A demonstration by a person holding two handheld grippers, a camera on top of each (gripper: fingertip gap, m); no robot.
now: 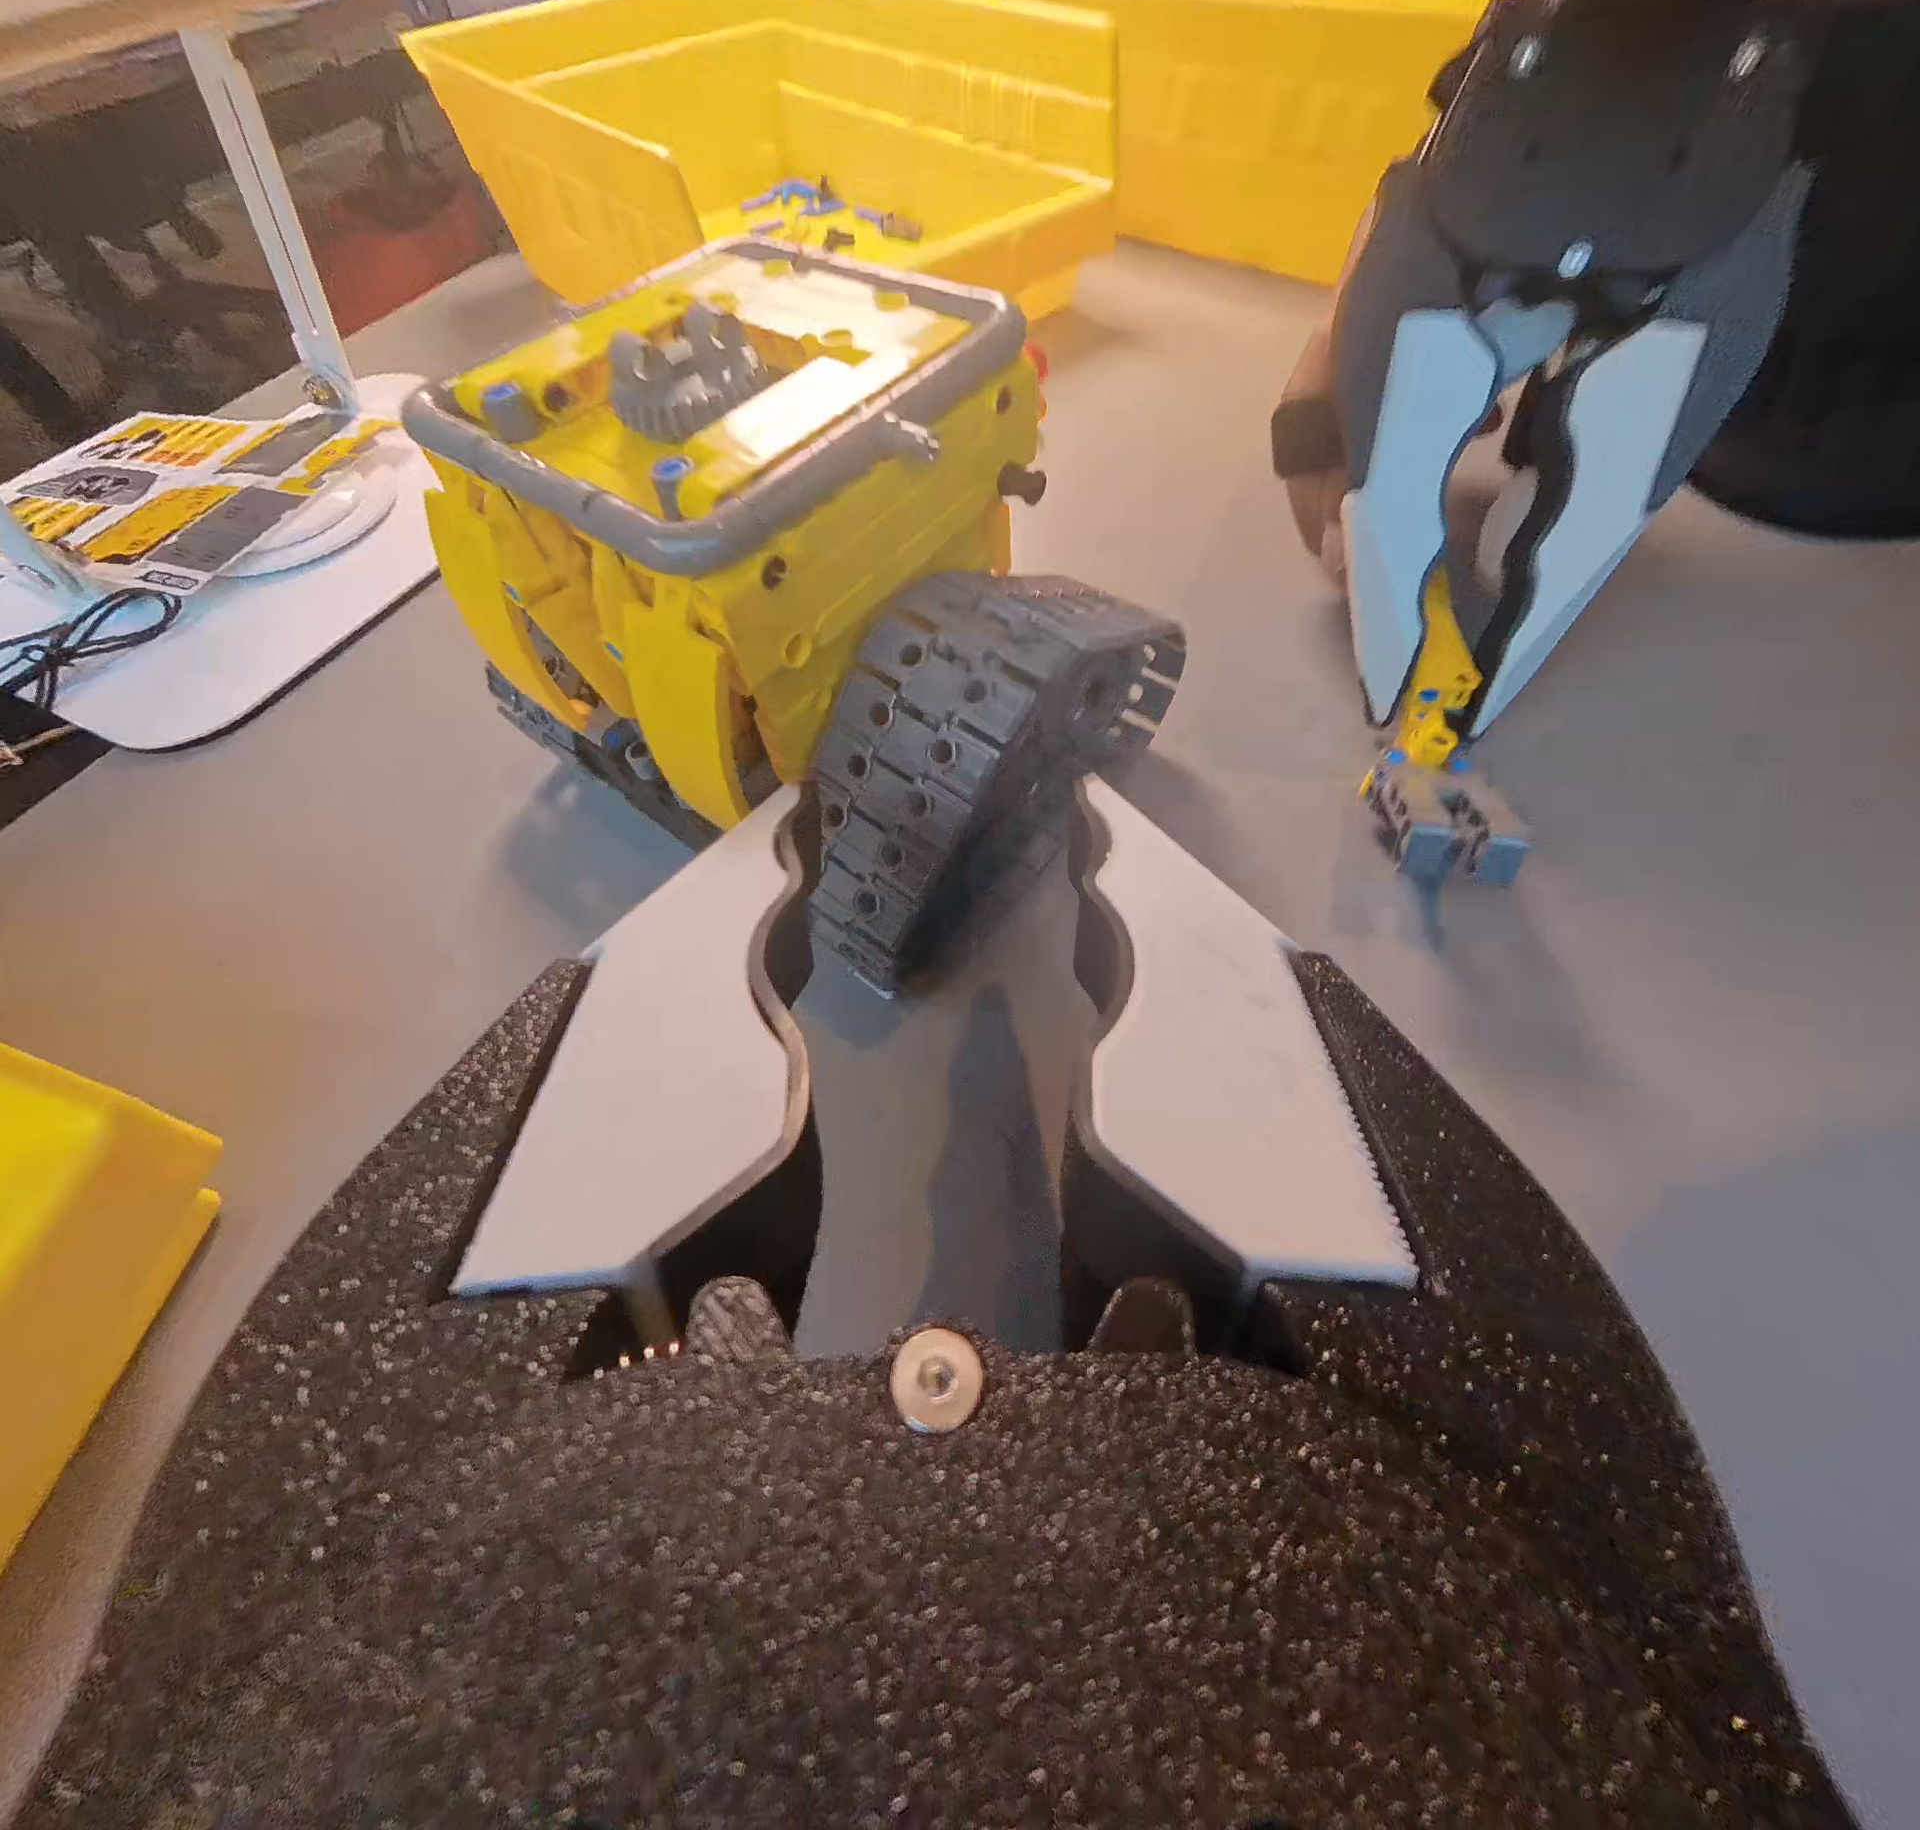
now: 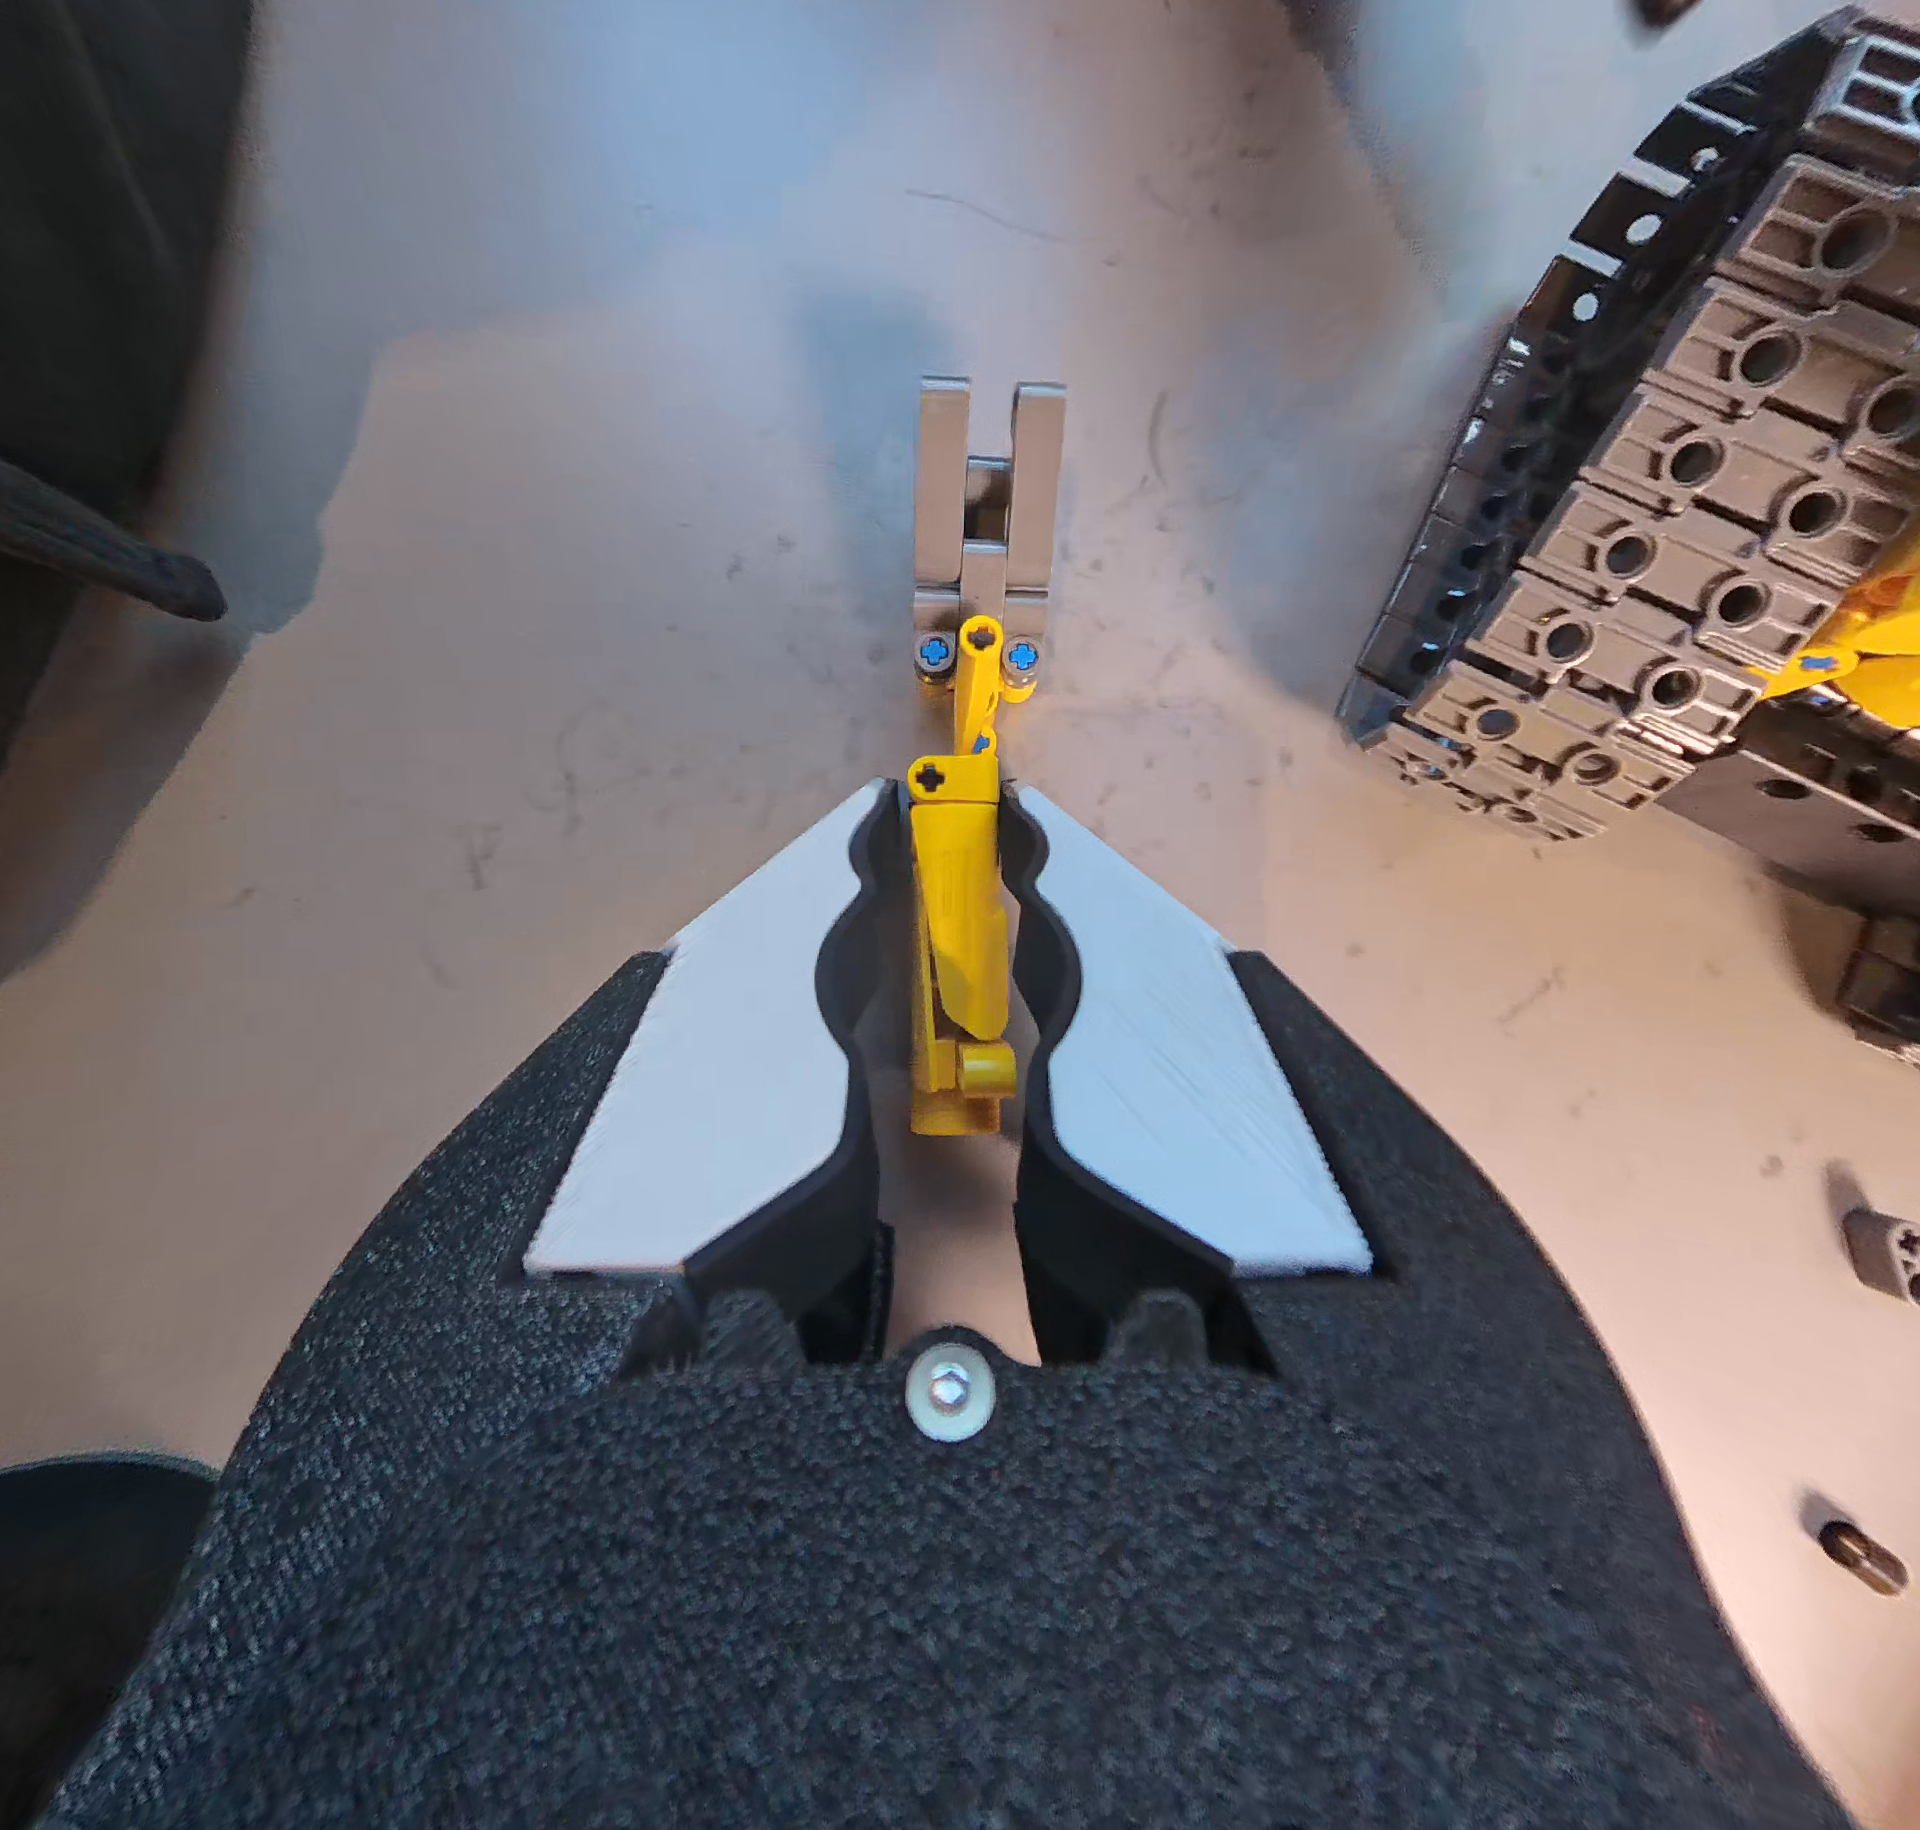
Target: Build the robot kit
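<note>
Yellow brick-built vehicle (image 1: 727, 492) on grey table (image 1: 260, 907), black track (image 1: 966, 741) pinched between left gripper (image 1: 940, 824) fingers. Yellow arm piece (image 2: 958, 907) clamped in right gripper (image 2: 951, 793), grey claw end (image 2: 989, 492) touching table. Yellow bins (image 1: 831, 107) behind.

1. Your left gripper (image 1: 940, 814): fingers (image 1: 665, 1074) light grey with black wavy inner edges; body black with a speckled grain.
2. Your right gripper (image 2: 951, 793): the same, white-grey fingers (image 2: 727, 1032) on a black textured body.
3. Brick vehicle (image 1: 727, 492): yellow panels, grey railing and gears, blue pins.
4. Its track (image 1: 935, 741): dark grey to black links, each with round holes.
5. Small arm piece (image 2: 961, 928): yellow, with a grey forked end (image 2: 987, 492) and blue cross pins.
6. Bins (image 1: 790, 118): plain bright yellow.
7. Surface (image 1: 1558, 1053): flat grey, faintly scuffed.
8. Sheet (image 1: 187, 492): yellow, black and grey print.
</note>
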